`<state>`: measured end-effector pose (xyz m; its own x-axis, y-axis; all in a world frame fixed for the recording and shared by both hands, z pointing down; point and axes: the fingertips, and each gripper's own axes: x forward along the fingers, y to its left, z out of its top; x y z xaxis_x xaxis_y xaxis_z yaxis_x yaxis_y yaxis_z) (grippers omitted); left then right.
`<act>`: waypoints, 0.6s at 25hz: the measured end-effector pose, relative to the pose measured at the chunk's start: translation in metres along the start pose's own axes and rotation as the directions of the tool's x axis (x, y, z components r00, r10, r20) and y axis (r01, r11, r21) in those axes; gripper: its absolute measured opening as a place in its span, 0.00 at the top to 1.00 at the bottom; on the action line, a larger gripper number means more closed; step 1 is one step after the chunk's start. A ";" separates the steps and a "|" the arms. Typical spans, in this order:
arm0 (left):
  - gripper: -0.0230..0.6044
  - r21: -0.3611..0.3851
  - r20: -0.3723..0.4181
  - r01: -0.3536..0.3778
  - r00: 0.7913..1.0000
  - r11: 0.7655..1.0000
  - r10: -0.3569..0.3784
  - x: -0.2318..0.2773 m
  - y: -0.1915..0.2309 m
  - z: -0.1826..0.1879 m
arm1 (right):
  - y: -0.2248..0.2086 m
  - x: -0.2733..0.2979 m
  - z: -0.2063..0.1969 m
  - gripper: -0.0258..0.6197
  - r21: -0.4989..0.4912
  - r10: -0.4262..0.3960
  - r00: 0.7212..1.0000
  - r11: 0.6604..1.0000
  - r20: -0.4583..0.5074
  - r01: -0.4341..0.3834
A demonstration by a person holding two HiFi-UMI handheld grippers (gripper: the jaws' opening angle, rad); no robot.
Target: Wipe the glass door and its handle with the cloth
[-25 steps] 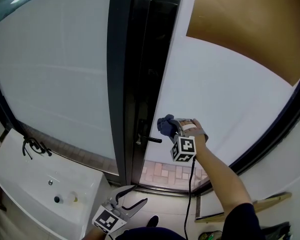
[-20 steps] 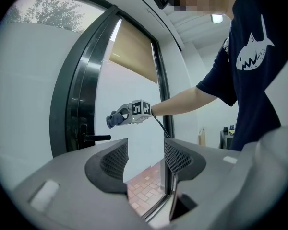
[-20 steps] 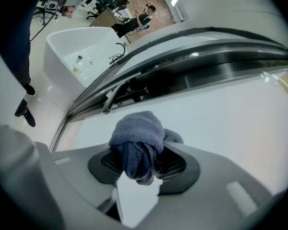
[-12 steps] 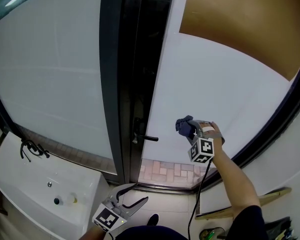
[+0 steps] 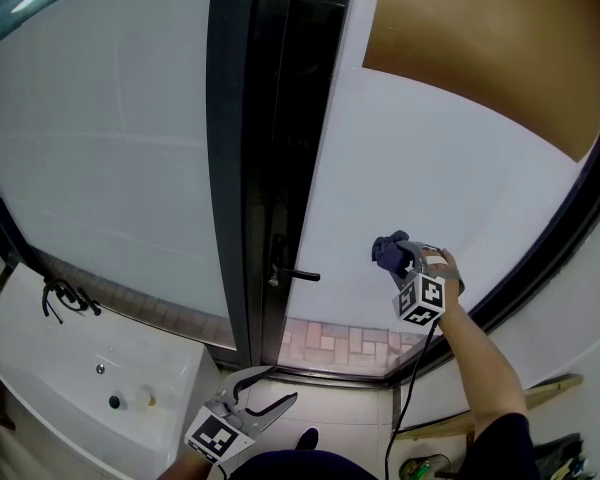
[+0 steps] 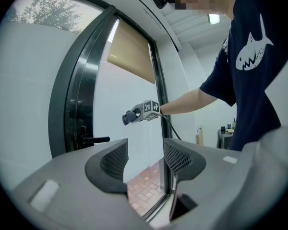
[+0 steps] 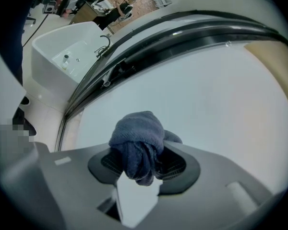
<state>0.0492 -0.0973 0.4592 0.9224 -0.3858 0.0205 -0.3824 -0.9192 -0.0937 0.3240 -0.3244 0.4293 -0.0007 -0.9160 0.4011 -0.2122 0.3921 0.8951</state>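
Your right gripper point(image 7: 143, 163) is pinching the cloth point(image 7: 137, 143), a soft blue wad bunched between its jaws. It sits up against the glass door point(image 5: 420, 168), right of the handle point(image 5: 298, 274) and apart from it. The cloth looks light and floppy and may slip under drag, so grip deep on the wad. The glass looks hard and slick. Left gripper point(image 6: 145, 157) hangs low, jaws spread, empty. No readable brand or text.
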 end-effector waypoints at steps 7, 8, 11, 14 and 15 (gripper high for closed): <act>0.59 -0.005 -0.003 -0.048 0.999 0.999 0.048 -0.020 0.006 0.000 | -0.003 0.003 0.093 0.68 0.051 0.005 0.985 0.999 0.171 -0.014; 0.59 -0.007 -0.004 -0.057 0.998 0.998 0.057 -0.023 0.007 0.000 | -0.001 0.006 0.111 0.68 0.058 0.016 0.980 0.998 0.200 -0.028; 0.59 -0.008 -0.008 -0.082 0.997 0.997 0.082 -0.031 0.011 -0.001 | 0.009 0.013 0.163 0.68 0.037 0.044 0.961 0.998 0.272 -0.056; 0.59 -0.008 -0.007 -0.107 0.994 0.994 0.107 -0.039 0.014 0.000 | 0.019 0.022 0.207 0.68 -0.001 0.073 0.945 0.997 0.320 -0.077; 0.59 -0.009 -0.008 -0.115 0.993 0.993 0.115 -0.042 0.015 0.000 | 0.024 0.026 0.219 0.68 -0.012 0.083 0.940 0.996 0.330 -0.084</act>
<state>0.0052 -0.0949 0.4574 0.8719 -0.4893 0.0173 -0.4862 -0.8695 -0.0867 0.1050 -0.3573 0.4184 -0.3404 -0.8567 0.3876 -0.1997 0.4687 0.8605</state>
